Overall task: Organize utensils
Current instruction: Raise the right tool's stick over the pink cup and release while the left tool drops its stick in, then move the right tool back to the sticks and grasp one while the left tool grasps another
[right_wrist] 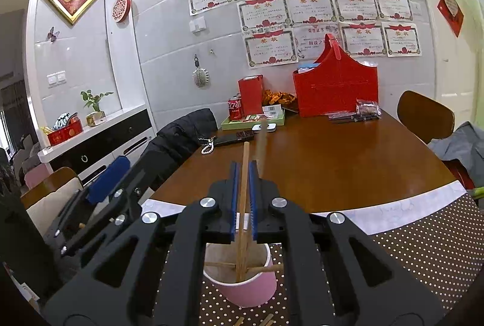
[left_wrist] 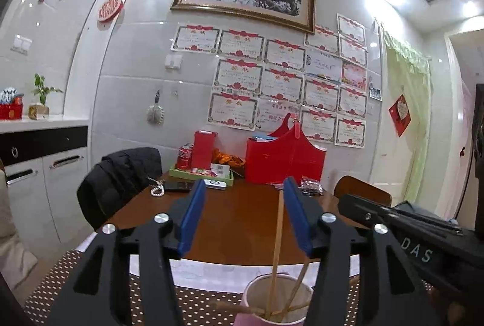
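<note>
While the right gripper (right_wrist: pixel 243 199) stood pinched tight on a slim wooden chopstick (right_wrist: pixel 243 189), its ridged blue pads pressed flat against the round shaft, the stick rose steeply out of a pink paper cup (right_wrist: pixel 242 286) directly below the jaws. That cup had a white, matte inside and a thin rolled rim, and it sat on a brown placemat (right_wrist: pixel 423 250) dotted with small white spots, close to the near edge of the table (right_wrist: pixel 332 168). More pale wooden chopsticks (right_wrist: pixel 266 268) lay crossed and leaning inside the cup.

The left gripper (left_wrist: pixel 242 217) had its jaws well apart, with nothing clamped; one chopstick (left_wrist: pixel 278 232) stood loose just beside the right-hand blue pad, whether touching it I could not tell. Its fingers (left_wrist: pixel 190 217) were smooth blue slabs on angular black arms with shiny round bolts.

The table was glossy reddish-brown wood with a rounded front edge. Toward its far edge stood a glossy red carrier (right_wrist: pixel 335 87) with a peaked handle, a red soda can (right_wrist: pixel 234 109) on a shallow green tray (right_wrist: pixel 254 121), and a string of white beads (right_wrist: pixel 208 146) near the left edge beside a puffy black jacket (right_wrist: pixel 184 132).
</note>
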A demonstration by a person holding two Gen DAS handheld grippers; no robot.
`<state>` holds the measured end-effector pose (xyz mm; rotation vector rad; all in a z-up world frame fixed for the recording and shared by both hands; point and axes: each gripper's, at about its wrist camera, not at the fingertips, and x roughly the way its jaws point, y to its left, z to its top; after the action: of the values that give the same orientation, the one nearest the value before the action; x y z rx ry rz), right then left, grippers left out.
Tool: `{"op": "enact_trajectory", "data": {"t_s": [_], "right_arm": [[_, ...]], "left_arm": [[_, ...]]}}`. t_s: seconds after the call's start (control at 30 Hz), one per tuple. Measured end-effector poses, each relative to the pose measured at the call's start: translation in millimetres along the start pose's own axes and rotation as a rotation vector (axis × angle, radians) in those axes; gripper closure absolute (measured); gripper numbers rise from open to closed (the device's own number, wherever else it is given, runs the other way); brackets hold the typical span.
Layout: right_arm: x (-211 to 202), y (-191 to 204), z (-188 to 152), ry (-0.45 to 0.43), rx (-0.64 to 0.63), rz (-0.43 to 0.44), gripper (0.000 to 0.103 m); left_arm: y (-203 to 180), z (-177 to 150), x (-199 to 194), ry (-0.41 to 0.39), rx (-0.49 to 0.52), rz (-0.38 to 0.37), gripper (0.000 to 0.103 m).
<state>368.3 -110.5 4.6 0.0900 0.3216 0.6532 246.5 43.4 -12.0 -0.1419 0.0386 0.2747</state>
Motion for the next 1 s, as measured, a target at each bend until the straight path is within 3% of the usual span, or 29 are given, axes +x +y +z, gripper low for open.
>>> {"op": "enact_trajectory", "data": {"t_s": [0.2, 0.3, 0.37, 0.47, 0.53, 0.63, 0.83, 1.0], "right_arm": [[-15.0, 5.1, -1.4, -0.009, -0.013, -0.011, 0.094], [-24.4, 7.8, -2.4, -0.015, -0.016, -0.020, 0.087], [-31.6, 8.7, -3.3, -0.019, -0.019, -0.027, 0.080], [-42.7, 10.4, -6.8, -0.020, -0.022, -0.037, 0.079], [-51.5, 12.3, -10.0, -0.021, -0.029, -0.047, 0.067], [-69.0, 17.1, -17.1, -0.037, -0.056, -0.089, 0.055], [-93.1, 24.3, -38.5, -0.018, -0.069, -0.139, 0.054], [-103.8, 25.6, -69.0, 0.034, -0.044, -0.176, 0.053]], "left_arm": [[-4.6, 7.6, -20.9, -0.007, 0.049, 0.009, 0.048], [-4.3, 11.3, -31.1, -0.005, 0.053, 0.015, 0.039], [-2.5, 13.4, -38.4, -0.003, 0.046, 0.004, 0.038], [0.0, 15.5, -48.7, 0.012, 0.039, -0.014, 0.038], [0.4, 15.3, -52.9, 0.024, 0.043, -0.021, 0.038], [2.7, 13.2, -62.1, 0.063, 0.062, -0.036, 0.037], [7.7, 1.1, -76.6, 0.157, 0.094, -0.063, 0.037], [3.6, -23.5, -79.5, 0.298, 0.186, -0.102, 0.037]]}}
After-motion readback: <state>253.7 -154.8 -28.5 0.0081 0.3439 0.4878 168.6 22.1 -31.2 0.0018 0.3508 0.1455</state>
